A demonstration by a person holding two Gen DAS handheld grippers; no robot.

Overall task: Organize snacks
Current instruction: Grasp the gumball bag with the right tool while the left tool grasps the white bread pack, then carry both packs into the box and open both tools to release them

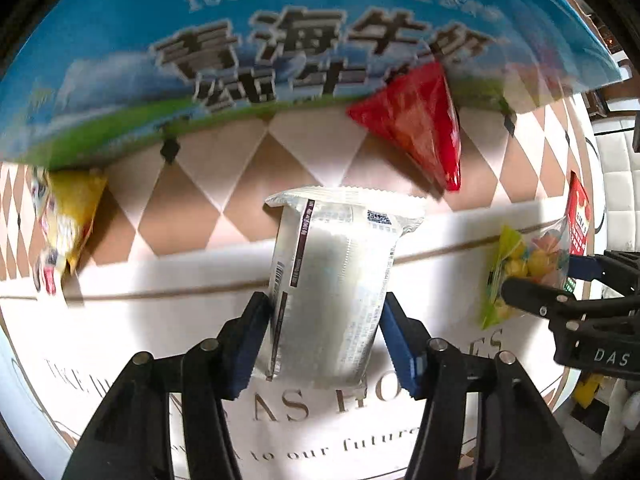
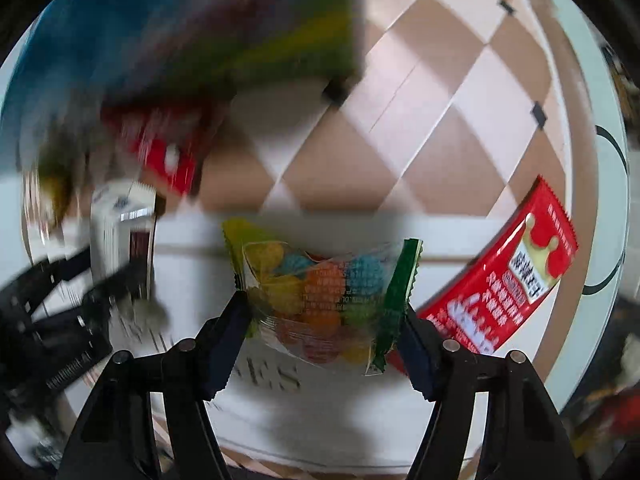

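Left wrist view: the left gripper [image 1: 326, 334] clamps its blue pads on a silvery-white foil snack packet [image 1: 336, 280] over a white printed mat [image 1: 160, 340]; a big blue carton [image 1: 280, 40], a red triangular pouch [image 1: 420, 124] and a yellow pouch [image 1: 64, 216] lie beyond. Right wrist view (badly blurred at left): the right gripper [image 2: 324, 320] pinches a clear bag of coloured candies [image 2: 324, 300], beside a red flat sachet [image 2: 512, 276].

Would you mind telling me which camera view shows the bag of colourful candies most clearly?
The right wrist view: the bag of colourful candies fills the centre, between the right hand-held gripper pads, its candies clearly visible. The left wrist view shows it only small at the right edge, partly behind a gripper finger.
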